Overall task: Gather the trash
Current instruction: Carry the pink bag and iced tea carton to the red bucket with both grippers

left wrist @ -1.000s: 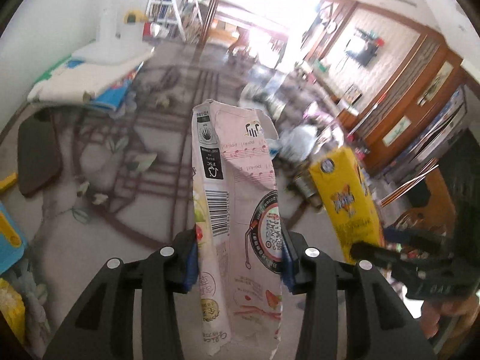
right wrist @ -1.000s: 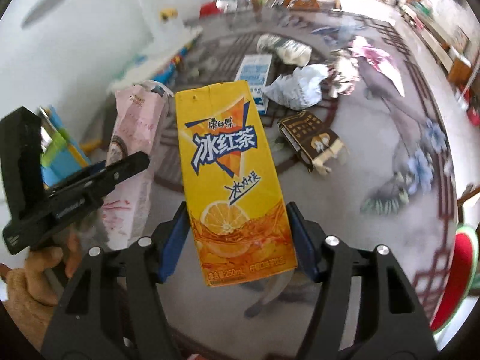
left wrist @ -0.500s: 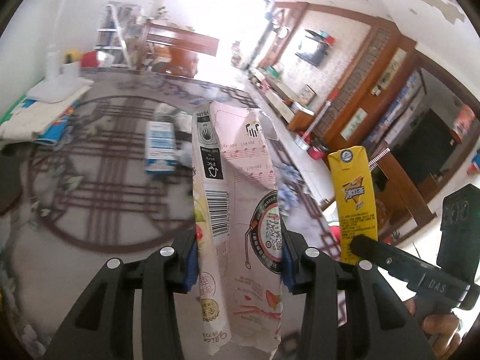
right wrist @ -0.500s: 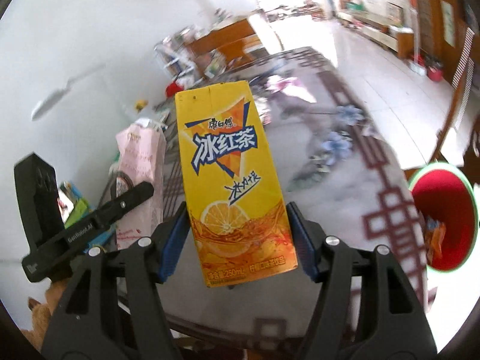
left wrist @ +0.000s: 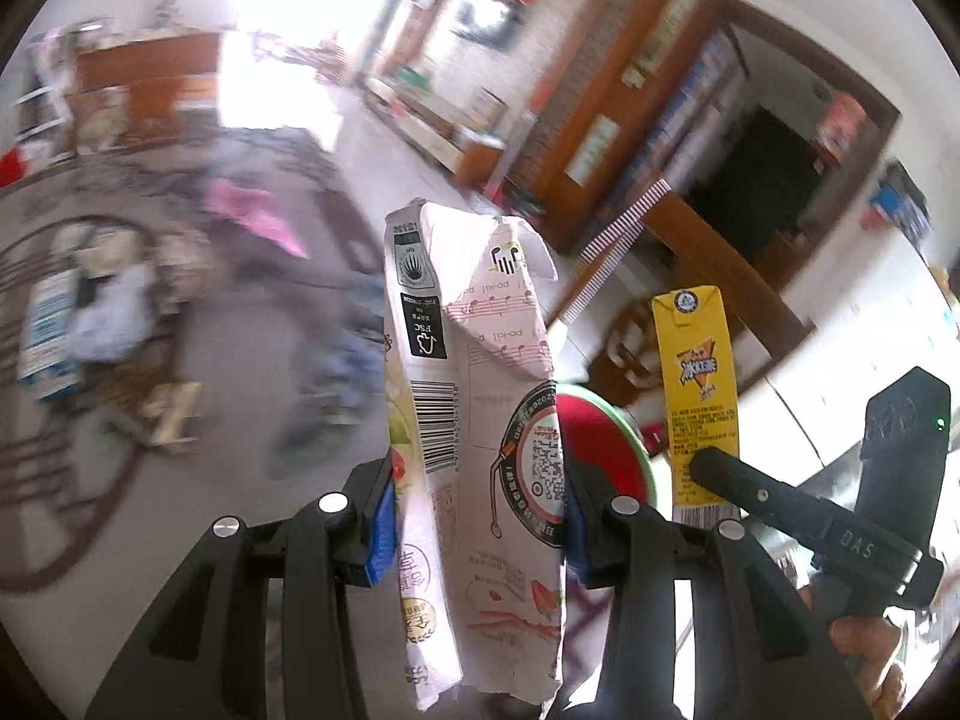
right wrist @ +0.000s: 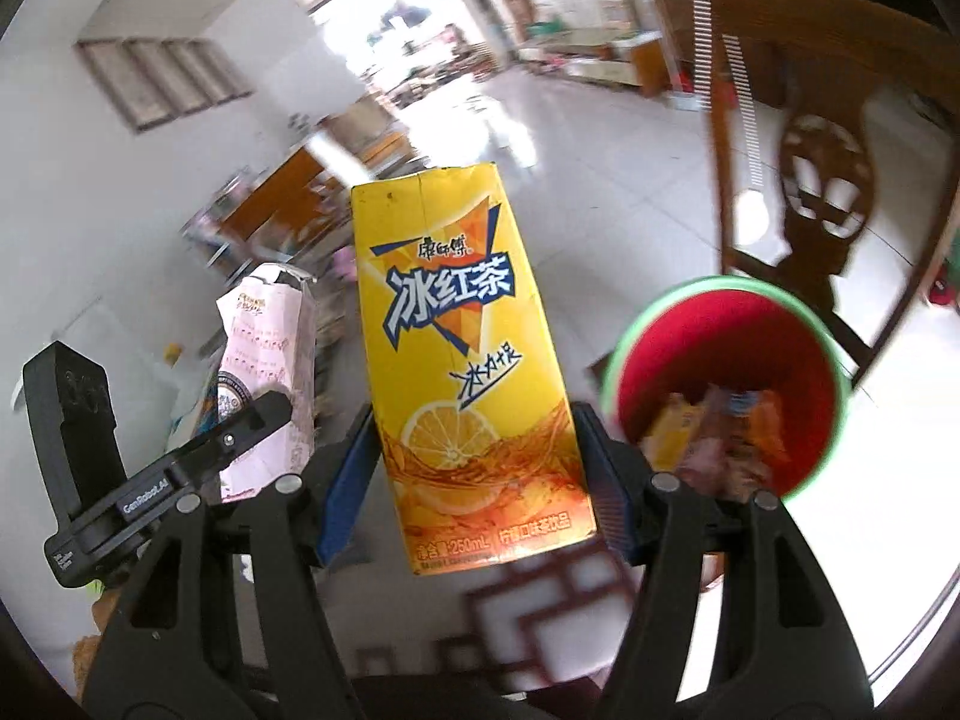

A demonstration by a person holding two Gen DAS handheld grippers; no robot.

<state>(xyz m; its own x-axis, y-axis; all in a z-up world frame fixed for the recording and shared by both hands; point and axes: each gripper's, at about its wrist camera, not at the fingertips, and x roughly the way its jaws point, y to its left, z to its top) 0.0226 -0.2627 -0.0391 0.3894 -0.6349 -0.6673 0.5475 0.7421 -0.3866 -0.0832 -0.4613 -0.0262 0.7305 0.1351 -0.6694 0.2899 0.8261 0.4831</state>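
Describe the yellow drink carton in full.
The yellow drink carton is a tall paperboard box printed with blue-and-white Chinese lettering, a lemon slice and an orange splash. It looks slightly dented at the top. It stands upright, clamped near its base between the blue pads of the right hand-held gripper, in the air, left of the red bin in this view.

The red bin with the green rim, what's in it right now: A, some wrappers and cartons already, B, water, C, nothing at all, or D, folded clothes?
A: in the right wrist view the red bin already holds a blurred heap of orange and pink packaging at its bottom, while the yellow tea carton sits in the right gripper.
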